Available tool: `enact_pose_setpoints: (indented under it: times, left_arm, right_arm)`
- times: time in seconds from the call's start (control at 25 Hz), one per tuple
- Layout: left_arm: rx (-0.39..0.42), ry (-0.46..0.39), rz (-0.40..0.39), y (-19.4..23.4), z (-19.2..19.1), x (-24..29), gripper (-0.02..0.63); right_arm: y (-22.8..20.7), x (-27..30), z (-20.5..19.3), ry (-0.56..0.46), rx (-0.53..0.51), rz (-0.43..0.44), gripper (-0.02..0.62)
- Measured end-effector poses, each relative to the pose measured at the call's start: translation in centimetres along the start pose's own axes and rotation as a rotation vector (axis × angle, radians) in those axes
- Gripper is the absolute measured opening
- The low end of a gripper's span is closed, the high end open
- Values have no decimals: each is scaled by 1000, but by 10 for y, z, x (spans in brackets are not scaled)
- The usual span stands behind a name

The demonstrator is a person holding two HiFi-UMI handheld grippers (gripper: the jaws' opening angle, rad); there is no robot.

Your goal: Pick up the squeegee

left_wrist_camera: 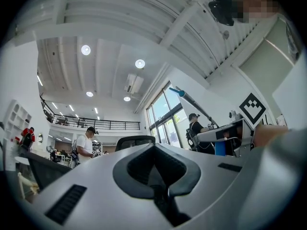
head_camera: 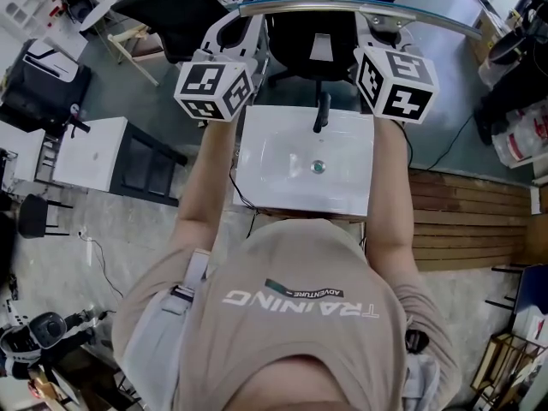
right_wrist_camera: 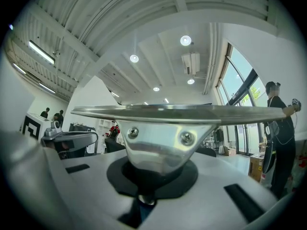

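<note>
The squeegee [head_camera: 342, 7] is a long metal blade with a blue tip, held level in the air above the sink. In the right gripper view its blade [right_wrist_camera: 163, 113] crosses the whole picture, and its screwed metal bracket [right_wrist_camera: 158, 143] sits between the jaws. My right gripper [right_wrist_camera: 151, 174] is shut on the squeegee's handle just under that bracket. My left gripper [left_wrist_camera: 156, 174] is shut with nothing between its pads, raised beside the right one. From the left gripper view the blade [left_wrist_camera: 192, 99] slants up at the right. Both marker cubes [head_camera: 214, 88] [head_camera: 396, 82] show in the head view.
Below the grippers stands a white sink basin [head_camera: 257, 165] with a black faucet [head_camera: 322, 114]. Behind it is a black office chair [head_camera: 321, 41]. Wooden planks [head_camera: 467, 221] lie at the right and a white cabinet [head_camera: 90, 152] stands at the left. People stand far off in the room.
</note>
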State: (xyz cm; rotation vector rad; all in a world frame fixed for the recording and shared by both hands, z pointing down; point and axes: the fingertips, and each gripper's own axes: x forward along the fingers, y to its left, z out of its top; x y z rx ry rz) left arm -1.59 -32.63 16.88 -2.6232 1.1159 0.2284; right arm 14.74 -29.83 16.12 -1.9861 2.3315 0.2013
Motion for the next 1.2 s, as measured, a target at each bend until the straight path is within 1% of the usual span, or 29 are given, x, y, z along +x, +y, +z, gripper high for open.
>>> enact_pose_setpoints:
  times: [0.36,0.56,0.76,1.2]
  left_arm:
    - [7,15,22,8,-7,-2,12]
    - [-13,15,10,6,-9,-3,12]
    - [-19,22,14,8,-16,1,12]
    - [-26,20,12,12,-20,9,12]
  right_arm:
    - [1,7,-8,5,6,14,38]
    - [1,5,-9,9,0,14,38]
    - [-3,10,-16,21,-12,16,38]
    - [-16,12,-22,37,-51,-8,38]
